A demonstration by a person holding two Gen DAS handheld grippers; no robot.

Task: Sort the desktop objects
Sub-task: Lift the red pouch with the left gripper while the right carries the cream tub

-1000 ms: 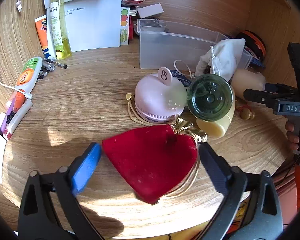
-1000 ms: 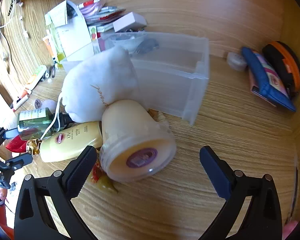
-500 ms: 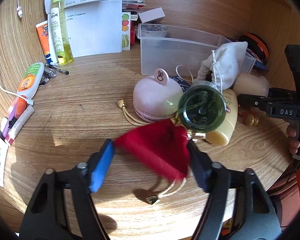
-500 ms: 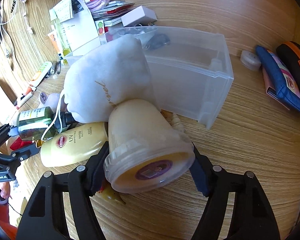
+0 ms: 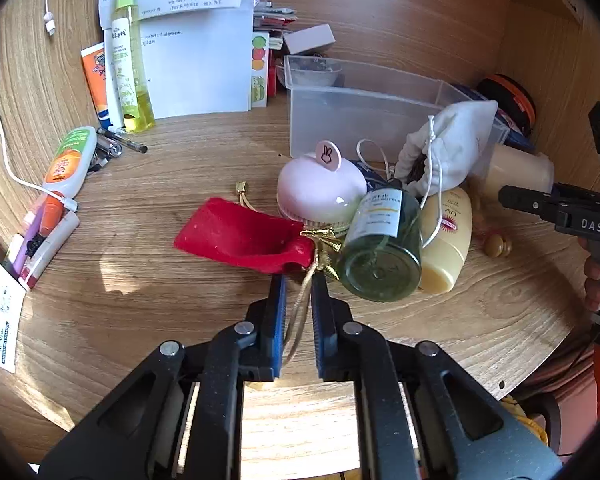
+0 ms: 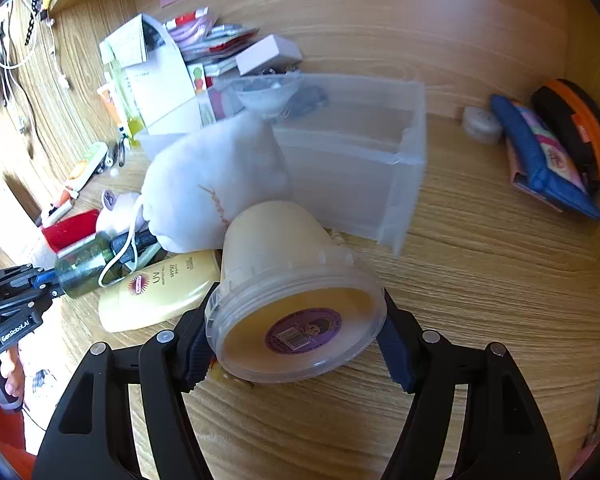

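Observation:
My left gripper (image 5: 298, 280) is shut on the gold drawstring (image 5: 300, 308) of a red velvet pouch (image 5: 244, 236), which hangs to the left just ahead of the fingers. My right gripper (image 6: 296, 340) is shut on a cream lidded tub (image 6: 292, 292) lying on its side, lid towards me. A green glass bottle (image 5: 380, 252), a yellow sunscreen tube (image 5: 446, 240), a pink round fan (image 5: 320, 192) and a white drawstring bag (image 5: 452, 148) crowd together in front of a clear plastic bin (image 5: 364, 108).
Papers (image 5: 196, 60), a yellow spray bottle (image 5: 128, 64), tubes and pens (image 5: 60, 184) lie at the left. A blue pouch (image 6: 540, 160) and an orange-black case (image 6: 576, 128) lie at the right by the wall. The desk's front edge (image 5: 100, 420) is close.
Both grippers have closed: the left onto the red pouch's drawstring, the pouch swinging left; the right onto the cream tub, which has lifted and tilted towards me.

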